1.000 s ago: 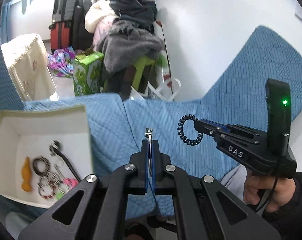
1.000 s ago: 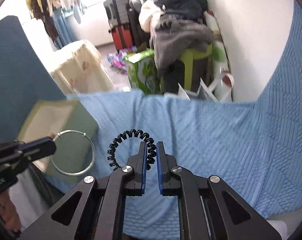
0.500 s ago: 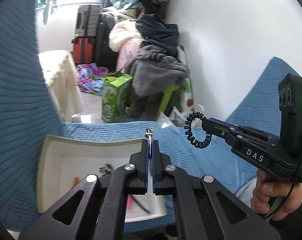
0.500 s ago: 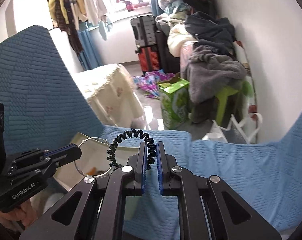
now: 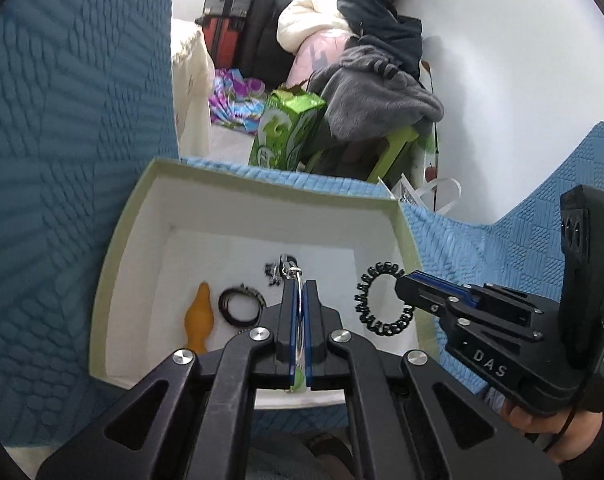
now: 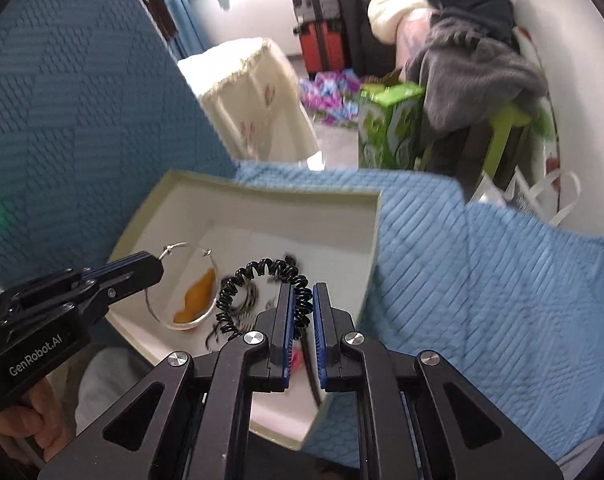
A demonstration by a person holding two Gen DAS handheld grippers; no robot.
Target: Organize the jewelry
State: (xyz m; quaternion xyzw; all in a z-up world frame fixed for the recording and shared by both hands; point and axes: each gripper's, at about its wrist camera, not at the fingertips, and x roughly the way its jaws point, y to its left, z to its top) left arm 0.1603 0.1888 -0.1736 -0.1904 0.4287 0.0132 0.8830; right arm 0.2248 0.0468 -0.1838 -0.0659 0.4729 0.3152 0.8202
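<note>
L gripper (image 5: pixel 299 300) is clamped tight on a thin silver hoop (image 6: pixel 181 284), held edge-on between the pads; I've got it over the open white box (image 5: pixel 261 208), above the box floor. R gripper (image 6: pixel 302 308) is nipped nearly closed on a black coil hair tie (image 6: pixel 261 276), hanging over the box's right side, near the wall. Inside the box already: an orange piece (image 5: pixel 199 316), a dark ring (image 5: pixel 241 306), plus a small tangle I can't make out. The box sits on a blue quilt (image 6: pixel 482 280). I judge this is the drop-off step w/ both items. Next I need to lower a bit, open each jaw over bare floor, and check the hoop doesn't snag on the pads.
</note>
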